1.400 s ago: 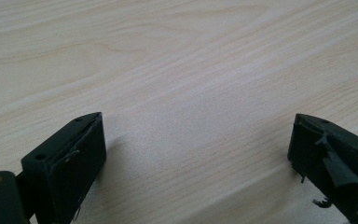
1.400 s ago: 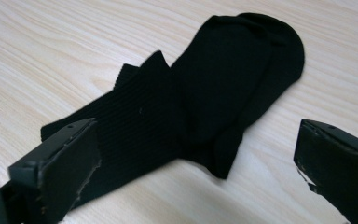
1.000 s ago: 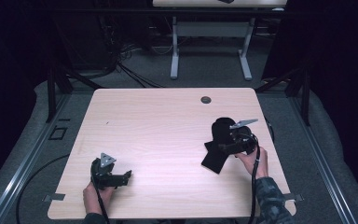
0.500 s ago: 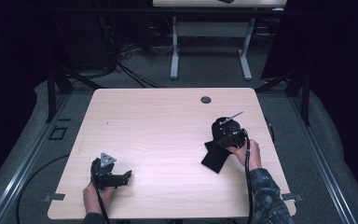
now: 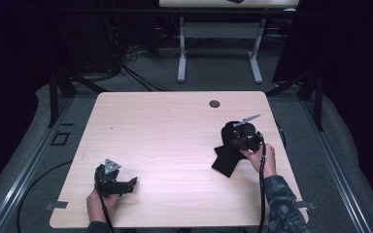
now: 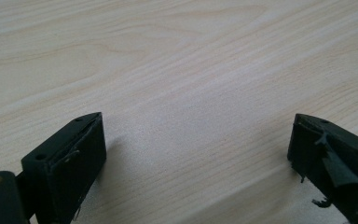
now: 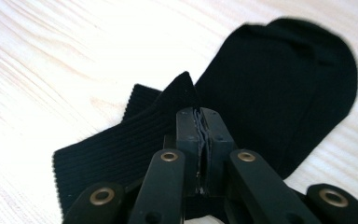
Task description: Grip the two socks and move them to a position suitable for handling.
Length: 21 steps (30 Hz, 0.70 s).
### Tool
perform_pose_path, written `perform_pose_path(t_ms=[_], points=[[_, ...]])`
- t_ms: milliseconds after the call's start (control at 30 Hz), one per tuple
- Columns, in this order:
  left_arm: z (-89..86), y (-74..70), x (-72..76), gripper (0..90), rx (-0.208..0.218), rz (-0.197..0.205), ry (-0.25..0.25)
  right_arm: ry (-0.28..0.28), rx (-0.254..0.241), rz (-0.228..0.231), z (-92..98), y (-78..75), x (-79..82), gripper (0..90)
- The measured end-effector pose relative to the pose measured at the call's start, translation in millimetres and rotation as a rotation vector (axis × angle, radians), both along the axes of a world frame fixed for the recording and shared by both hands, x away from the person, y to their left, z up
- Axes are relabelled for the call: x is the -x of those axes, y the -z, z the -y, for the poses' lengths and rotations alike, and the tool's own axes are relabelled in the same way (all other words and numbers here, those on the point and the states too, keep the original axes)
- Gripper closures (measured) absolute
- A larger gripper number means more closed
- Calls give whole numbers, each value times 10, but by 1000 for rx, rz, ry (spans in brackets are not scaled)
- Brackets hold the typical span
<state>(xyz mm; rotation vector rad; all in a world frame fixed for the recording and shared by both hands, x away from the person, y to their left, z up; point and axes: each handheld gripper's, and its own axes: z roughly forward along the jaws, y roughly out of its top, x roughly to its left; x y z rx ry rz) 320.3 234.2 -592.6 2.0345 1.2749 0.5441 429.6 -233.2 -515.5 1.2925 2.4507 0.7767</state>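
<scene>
Right gripper view — fingers (image 7: 199, 125) together on sock (image 7: 279, 88) fold, its cuff edge hidden.

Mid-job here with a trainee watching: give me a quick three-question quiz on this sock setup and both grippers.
1. True or false: the left gripper has its jaws apart over bare table.
2. What does the right gripper pinch?
A. a cable
B. the black sock
C. nothing
3. What round feature sits in the tabletop near its far edge?

Key:
1. True.
2. B, a raised fold of its ribbed cuff.
3. A dark grommet hole.
</scene>
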Motion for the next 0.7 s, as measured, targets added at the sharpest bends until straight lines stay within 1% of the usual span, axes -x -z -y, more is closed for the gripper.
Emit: perform_pose_path(t_ms=[33,67,100,133,167,200,233,267,333,400,467,567,633,700], points=[[0,0,0,43,0,0,0,2,-15,9,-3,-23,11,877],[1,0,0,43,0,0,0,2,-21,16,0,-56,23,877],[0,0,0,43,0,1,0,3,-17,25,9,-92,29,877],[0,0,0,43,0,1,0,4,-32,32,12,-125,35,877],[0,0,0,43,0,0,0,1,-22,38,24,-165,41,877],[0,0,0,43,0,0,0,8,-30,47,26,-199,50,877],[0,0,0,43,0,0,0,4,-44,58,29,-228,59,877],[0,0,0,43,0,0,0,4,-36,64,35,-266,69,877],[1,0,0,43,0,0,0,1,-46,77,39,-329,98,877],[1,0,0,43,0,1,0,2,-52,103,32,-408,146,877],[1,0,0,43,0,0,-1,-3,-67,127,25,-494,188,878],[1,0,0,43,0,1,0,-22,-82,149,7,-625,238,877],[1,0,1,44,0,0,0,-29,-94,160,-23,-694,268,878],[2,-1,2,45,-1,1,0,-42,-92,164,-62,-738,290,878]])
